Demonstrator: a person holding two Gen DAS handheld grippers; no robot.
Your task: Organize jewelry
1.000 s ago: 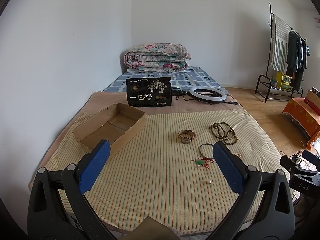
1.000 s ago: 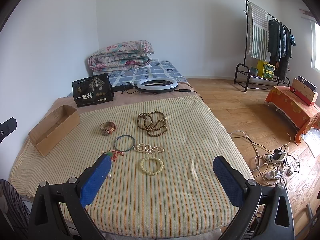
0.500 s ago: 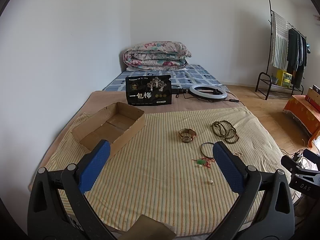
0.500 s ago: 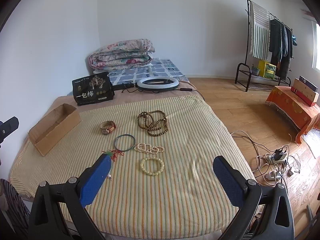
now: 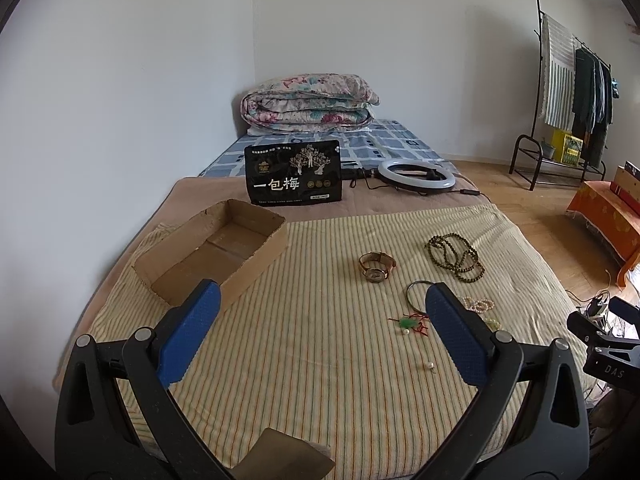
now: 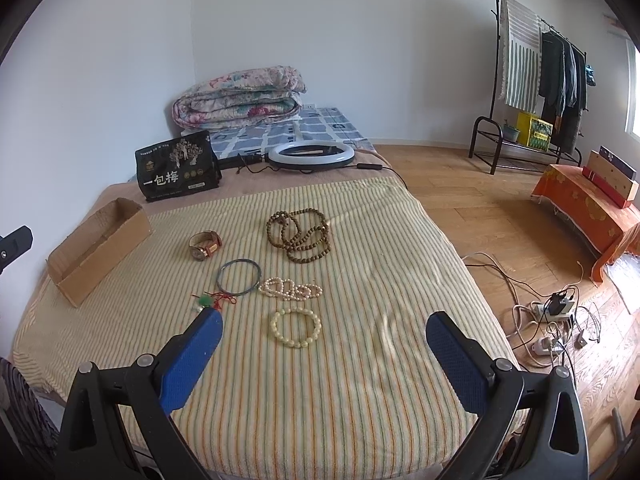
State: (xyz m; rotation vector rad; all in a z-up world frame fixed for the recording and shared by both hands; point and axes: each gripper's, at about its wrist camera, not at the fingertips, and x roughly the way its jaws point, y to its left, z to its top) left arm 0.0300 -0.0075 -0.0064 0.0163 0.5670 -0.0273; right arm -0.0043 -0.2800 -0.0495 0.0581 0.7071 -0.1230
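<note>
A: We've got both grippers up over the near edge of the striped cloth (image 6: 360, 380). Left gripper (image 5: 322, 334) spread wide, nothing in it. Right gripper (image 6: 324, 356) same, jaws apart, empty.

B: Jewelry?

A: Mid-cloth: watch (image 6: 205, 244), dark bead necklace (image 6: 300, 236), thin bangle (image 6: 239, 276), pearl strand (image 6: 290, 290), pale bead bracelet (image 6: 296, 327), red-cord pendant (image 6: 212, 300). Cardboard box (image 5: 212, 252) sits left, w/ open top.

A home bedroom: a folded quilt (image 5: 308, 102) on a mattress (image 5: 384, 142), a clothes rack (image 6: 540, 68) with hanging garments, wooden floor (image 6: 480, 208).
</note>
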